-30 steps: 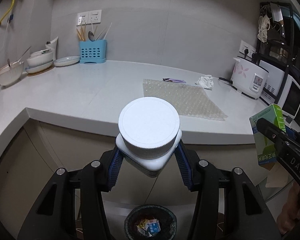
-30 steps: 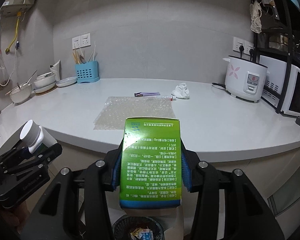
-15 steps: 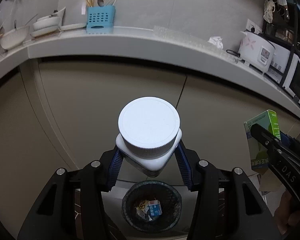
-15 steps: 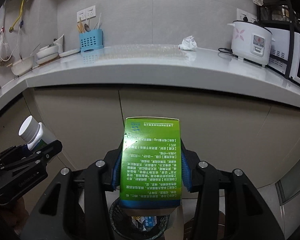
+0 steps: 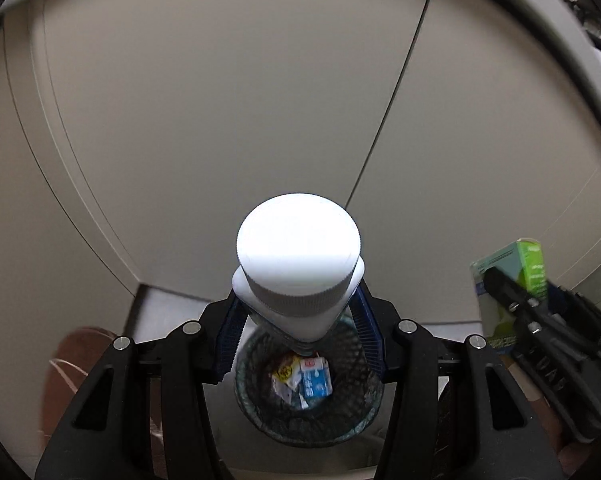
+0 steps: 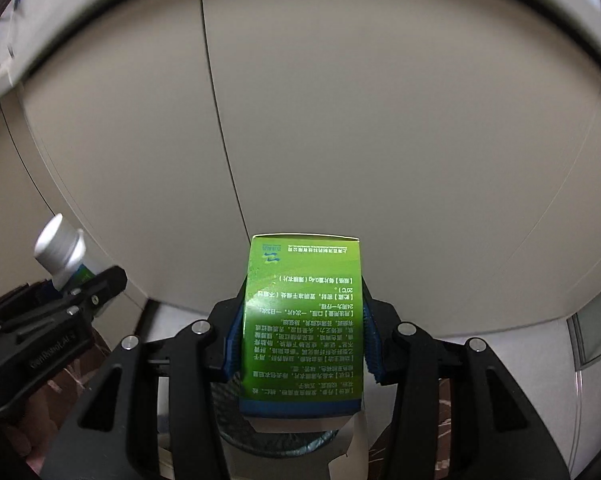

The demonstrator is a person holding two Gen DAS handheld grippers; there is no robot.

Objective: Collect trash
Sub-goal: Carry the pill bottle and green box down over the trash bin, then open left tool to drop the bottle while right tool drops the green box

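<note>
Beige cabinet doors (image 6: 380, 140); green box (image 6: 302, 320), Chinese print.

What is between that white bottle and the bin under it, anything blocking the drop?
Nothing visible. The white bottle, clamped in the left gripper, hangs over the open mesh bin, which holds only a few scraps at the bottom. The green box is off to one side.

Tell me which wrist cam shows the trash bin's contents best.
Left wrist view: the mesh trash bin sits open below the white bottle, with wrappers visible inside. The right wrist view shows only part of its rim, hidden behind the green box.
</note>
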